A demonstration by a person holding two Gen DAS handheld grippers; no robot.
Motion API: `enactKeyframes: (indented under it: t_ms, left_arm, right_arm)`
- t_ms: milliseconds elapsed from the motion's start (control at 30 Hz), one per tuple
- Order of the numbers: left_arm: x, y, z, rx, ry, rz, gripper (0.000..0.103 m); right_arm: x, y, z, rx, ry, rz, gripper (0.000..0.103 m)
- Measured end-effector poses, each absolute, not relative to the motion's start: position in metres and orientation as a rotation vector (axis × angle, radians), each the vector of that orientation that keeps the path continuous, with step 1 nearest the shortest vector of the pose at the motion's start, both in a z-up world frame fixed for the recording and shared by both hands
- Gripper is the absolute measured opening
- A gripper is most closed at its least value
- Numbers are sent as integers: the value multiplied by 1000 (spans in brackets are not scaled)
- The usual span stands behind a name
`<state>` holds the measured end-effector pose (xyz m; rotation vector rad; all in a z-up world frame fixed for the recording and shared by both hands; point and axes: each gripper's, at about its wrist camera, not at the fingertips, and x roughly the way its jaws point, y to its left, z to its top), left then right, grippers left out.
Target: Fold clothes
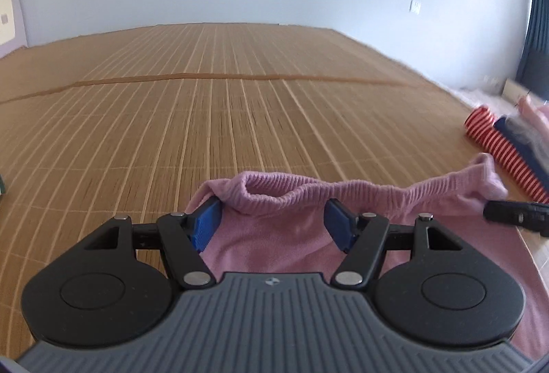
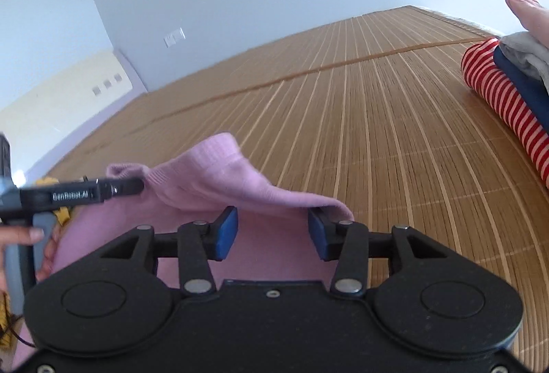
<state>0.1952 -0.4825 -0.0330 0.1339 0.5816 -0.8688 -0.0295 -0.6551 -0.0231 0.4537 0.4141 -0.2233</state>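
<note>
My left gripper [image 1: 272, 223] stands open around the ribbed hem of the pink knit sweater [image 1: 274, 194], pads clear. My right gripper [image 2: 272, 232] gapes too, cloth draped over one finger, above the woven bamboo mat [image 2: 394, 132].

Left wrist view: sits just behind the left gripper [image 1: 272, 223], close and low, facing along its jaws across the bamboo mat [image 1: 206, 105] to the far wall.
Right wrist view: just behind the right gripper [image 2: 272, 234], tilted, facing across the same mat toward a corner.
Shared: the pink garment [image 1: 281, 229], the striped clothes pile [image 1: 497, 150], the mat; each view catches the other gripper at its edge.
</note>
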Motion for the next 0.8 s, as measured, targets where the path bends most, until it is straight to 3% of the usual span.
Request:
enactKeyframes:
  t_ms: [133,200,267,600,800]
  left_arm:
    - [204,-470,-30,31,571,-915,72]
    - [206,-459,-26,-21,538,-950,81]
    - [207,-453,-22,-27,531,-941,83]
    - [143,-409,-18,224,631,-1006,83]
    - [81,-319,-25,138,706,-975,83]
  right_arm:
    - [-38,-657,-20,482,300,-240,61]
    - [-37,-657,-21,475,311,-256,63]
    - [-34,-657,-23,460,329,-273,66]
    - [-22,-639,-18,407,407,-194,72]
    - [-22,-622,-4,366,441,-134,74]
